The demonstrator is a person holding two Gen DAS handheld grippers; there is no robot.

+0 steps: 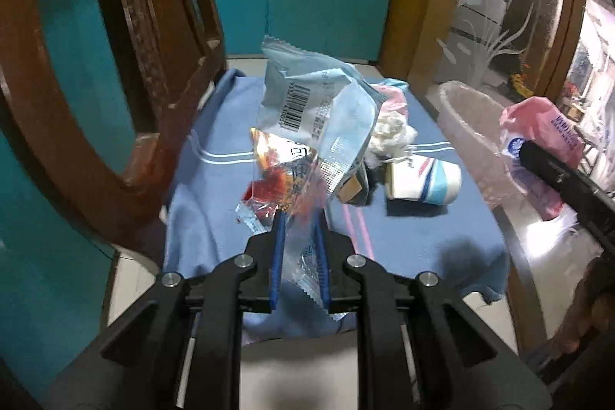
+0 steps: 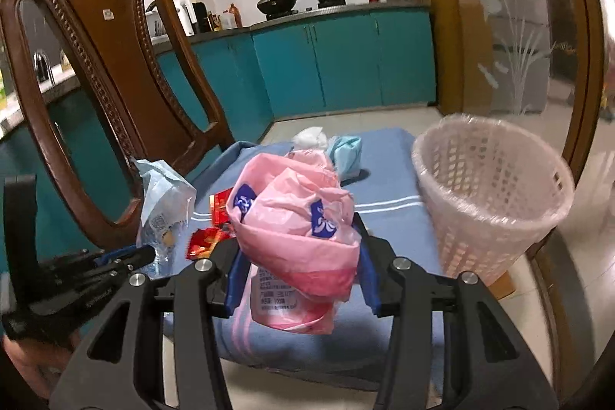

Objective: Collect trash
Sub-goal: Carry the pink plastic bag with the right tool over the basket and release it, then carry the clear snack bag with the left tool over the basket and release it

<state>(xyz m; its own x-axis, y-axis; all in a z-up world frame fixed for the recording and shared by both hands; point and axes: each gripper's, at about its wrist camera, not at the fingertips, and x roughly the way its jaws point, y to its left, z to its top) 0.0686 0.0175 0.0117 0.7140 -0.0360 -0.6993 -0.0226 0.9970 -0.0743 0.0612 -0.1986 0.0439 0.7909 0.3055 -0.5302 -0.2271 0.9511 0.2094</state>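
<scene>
My left gripper is shut on a clear and light-blue snack wrapper with a barcode, which stands up above the blue cloth. Red wrappers show through the clear plastic; whether they lie on the cloth or hang with the wrapper I cannot tell. A paper cup lies on its side beside a white tissue wad. My right gripper is shut on a crumpled pink plastic bag, held above the cloth to the left of the white lattice basket. In the right wrist view, the left gripper sits low at the left with its wrapper.
A carved wooden chair stands close on the left of the cloth-covered seat. Teal kitchen cabinets run along the back. A frosted glass door in a wooden frame stands behind the basket. A small brown box scrap lies near the cup.
</scene>
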